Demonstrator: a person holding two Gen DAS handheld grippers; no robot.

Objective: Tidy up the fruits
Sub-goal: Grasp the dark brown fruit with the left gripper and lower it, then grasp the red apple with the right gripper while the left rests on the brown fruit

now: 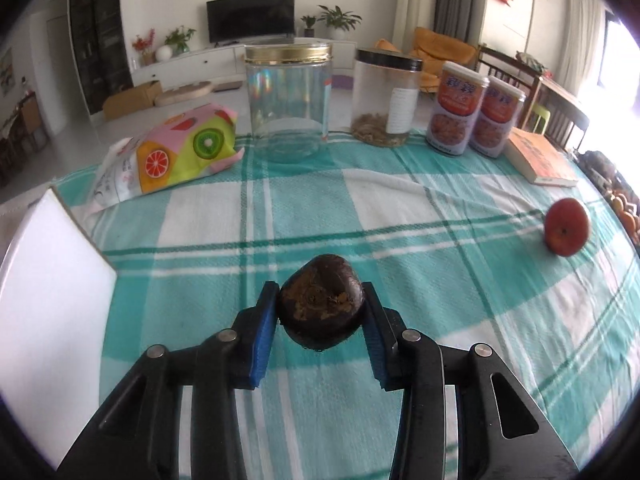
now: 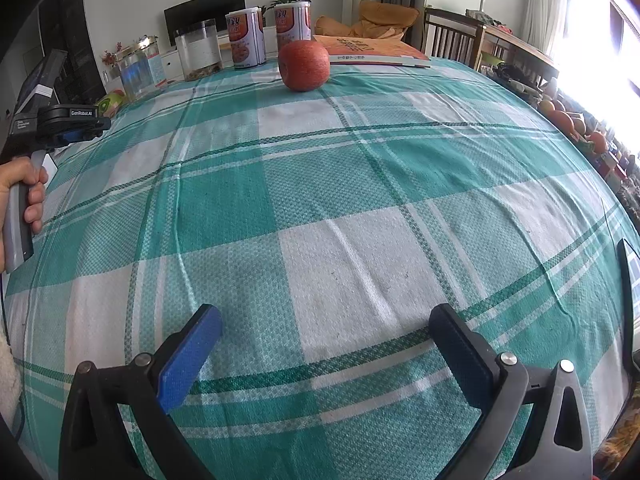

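Observation:
My left gripper [image 1: 321, 312] is shut on a dark brown wrinkled fruit [image 1: 321, 307] and holds it just above the teal checked tablecloth [image 1: 440, 280]. A red apple [image 1: 567, 227] lies on the cloth far to the right; it also shows in the right wrist view [image 2: 304, 65], far ahead. My right gripper [image 2: 326, 320] is open and empty, low over the cloth near the front. The left gripper's body shows in the right wrist view [image 2: 60, 124] at the left edge, held by a hand.
A white tray or box [image 1: 52, 300] stands at the left. At the back stand a fruit-print bag [image 1: 172, 152], a clear gold-lidded jar [image 1: 289, 100], a black-lidded jar [image 1: 386, 98], two cans [image 1: 476, 114] and an orange book [image 1: 540, 158]. Oranges [image 2: 568, 122] sit beyond the right table edge.

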